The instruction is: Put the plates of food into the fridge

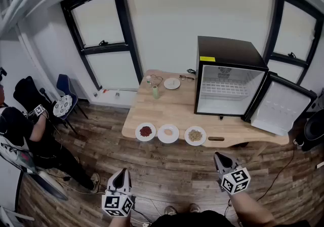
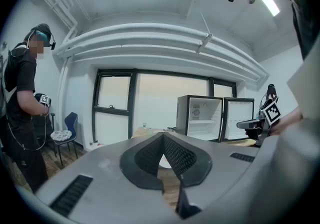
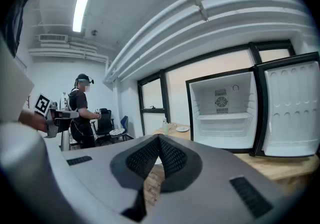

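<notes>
While the left gripper point(image 1: 122, 175) and the right gripper point(image 1: 220, 160) hang low over the plank floor point(image 1: 167, 170), short of the bench point(image 1: 177, 109), neither one holds anything. Each gripper's own view shows its fingers pressed together tip to tip. Nothing sits between the left gripper's fingers point(image 2: 146, 159), and the right gripper's fingers point(image 3: 172, 160) are the same.

Three plates of food sit in a row along the near edge of the bench. A plate with red food point(image 1: 146, 131) is on the left, a plate with pale food point(image 1: 168, 133) is just beside it in the middle, and a plate with brown food point(image 1: 195, 135) is on the right. All three are well apart from both grippers. Behind them, at the right end of the bench, stands the black fridge point(image 1: 228, 51) with its fridge door point(image 1: 281, 107) swung wide to the right — the white inside and one shelf are in plain sight. None of the plates is in it yet.

Toward the back of the bench are a small white plate point(image 1: 172, 83) and a pale green bottle point(image 1: 155, 91), near each other. A person in dark clothes point(image 1: 28, 135) is at the far left of the room, near a blue chair point(image 1: 65, 85). Tall dark-framed windows point(image 1: 101, 23) line the back wall.
</notes>
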A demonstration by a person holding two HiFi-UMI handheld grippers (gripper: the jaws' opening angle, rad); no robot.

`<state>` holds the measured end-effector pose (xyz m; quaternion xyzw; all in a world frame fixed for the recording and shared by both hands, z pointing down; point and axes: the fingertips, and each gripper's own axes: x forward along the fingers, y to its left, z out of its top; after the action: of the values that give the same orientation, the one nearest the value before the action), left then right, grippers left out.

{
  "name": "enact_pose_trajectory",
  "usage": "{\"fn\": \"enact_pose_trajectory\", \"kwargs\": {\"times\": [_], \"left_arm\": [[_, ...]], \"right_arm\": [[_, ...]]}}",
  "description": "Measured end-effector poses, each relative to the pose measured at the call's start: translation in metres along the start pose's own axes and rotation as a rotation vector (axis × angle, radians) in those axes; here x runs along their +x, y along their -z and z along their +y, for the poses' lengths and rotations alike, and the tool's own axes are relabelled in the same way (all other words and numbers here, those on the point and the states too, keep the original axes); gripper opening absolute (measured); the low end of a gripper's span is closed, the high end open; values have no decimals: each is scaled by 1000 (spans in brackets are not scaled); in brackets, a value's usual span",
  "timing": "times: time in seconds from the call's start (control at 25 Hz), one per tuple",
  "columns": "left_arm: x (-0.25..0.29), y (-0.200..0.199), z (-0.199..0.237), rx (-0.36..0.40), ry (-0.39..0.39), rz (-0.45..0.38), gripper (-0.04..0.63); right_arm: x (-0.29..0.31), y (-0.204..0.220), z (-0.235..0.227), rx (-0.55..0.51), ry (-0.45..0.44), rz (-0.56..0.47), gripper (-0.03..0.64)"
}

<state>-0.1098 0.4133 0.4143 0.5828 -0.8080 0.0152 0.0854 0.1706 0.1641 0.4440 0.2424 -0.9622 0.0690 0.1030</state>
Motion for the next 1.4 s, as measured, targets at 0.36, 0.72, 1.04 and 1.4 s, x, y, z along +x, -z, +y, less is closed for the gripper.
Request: {"fn": "enact_pose_trajectory", "kwargs": {"times": [0.36,0.72,1.04,1.4], "left_arm": [[-3,-3,48,-4,9,-17,3],[35,6,66,-14,74,-22,5],[80,3,69,-18,108,-26,5],[159,-15,105,-11,82,7,5]], "right_arm": [[22,2,28,17,56,-2,18],[18,3,39,35,111,-30,18],[65,13,16,53,132,-5,18],[173,-11,-15,61,97,-2,19]]}}
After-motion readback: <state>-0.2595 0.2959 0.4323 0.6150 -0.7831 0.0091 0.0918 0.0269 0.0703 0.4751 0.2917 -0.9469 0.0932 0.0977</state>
